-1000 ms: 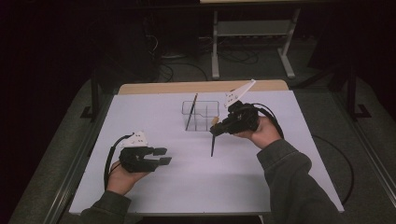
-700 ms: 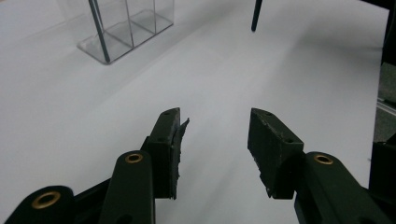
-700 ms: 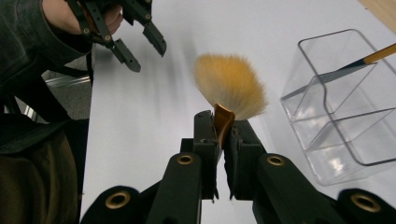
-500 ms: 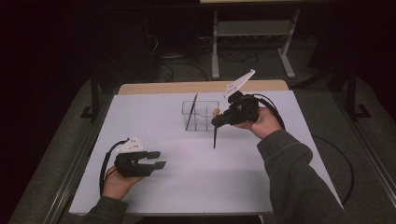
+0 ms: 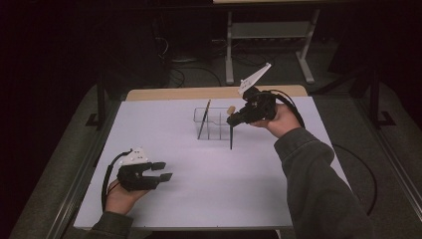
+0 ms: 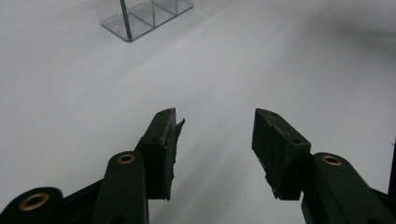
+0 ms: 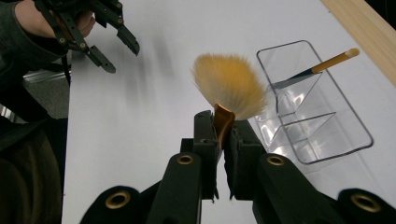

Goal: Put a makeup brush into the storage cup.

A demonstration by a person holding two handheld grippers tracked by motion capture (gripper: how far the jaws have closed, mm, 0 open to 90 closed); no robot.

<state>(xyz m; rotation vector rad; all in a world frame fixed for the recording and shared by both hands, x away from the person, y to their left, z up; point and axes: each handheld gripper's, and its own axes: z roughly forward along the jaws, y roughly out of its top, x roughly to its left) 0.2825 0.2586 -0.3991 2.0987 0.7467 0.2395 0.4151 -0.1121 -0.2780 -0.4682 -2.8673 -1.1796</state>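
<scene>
Holding a makeup brush (image 7: 229, 88) tight, the right gripper (image 5: 238, 118) sits in the upper right middle of the high view, just beside the clear box (image 5: 214, 123). Its jaws are squeezed on the brush's orange neck. The fluffy yellow hair points away from the gripper in the right gripper view, and in the high view the thin dark handle hangs down toward the desk (image 5: 199, 199).

Since a second ago, the right hand has lifted the brush a bit and carried it up the picture toward the box's near right corner. I think that means the brush is about to go into the box, handle first.

The left gripper (image 5: 159, 172) is low on the left of the high view, resting near the desk. Its jaws have just been opening. They stand partly wide with nothing between them, so that hand looks done for now.

Looking along the right gripper, you can see things the high view is too small to show: the box has small parts inside, and another brush (image 7: 313, 70) with a gold end already leans in the far part. The left gripper view shows the torn pad (image 6: 173, 144) on one of its jaws.
</scene>
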